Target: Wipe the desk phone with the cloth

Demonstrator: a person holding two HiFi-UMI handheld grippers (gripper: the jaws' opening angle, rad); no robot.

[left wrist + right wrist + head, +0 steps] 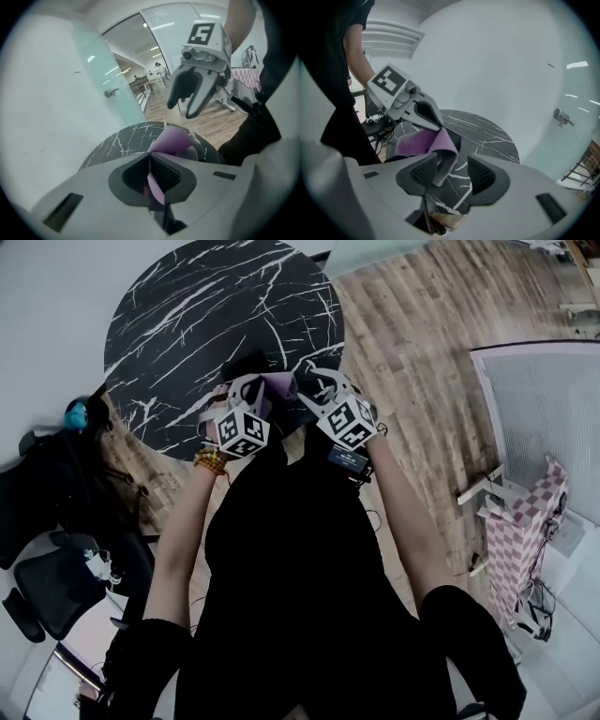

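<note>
So, left tool (151, 176): clenched on the purple cloth (171, 140).
Right tool (454, 174): spread, cloth's free end hung between its jaws, unpinched.
Desk (187, 324): black marble, 12 o'clock of both tools.
Phone: in no view; bearing unknown.

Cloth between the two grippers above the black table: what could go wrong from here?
1. The left gripper is shut on one narrow fold of the cloth. A tug might pull it free and drop it onto the table.
2. The right gripper is open round a hanging corner, so closing may catch only the edge or miss.
</note>
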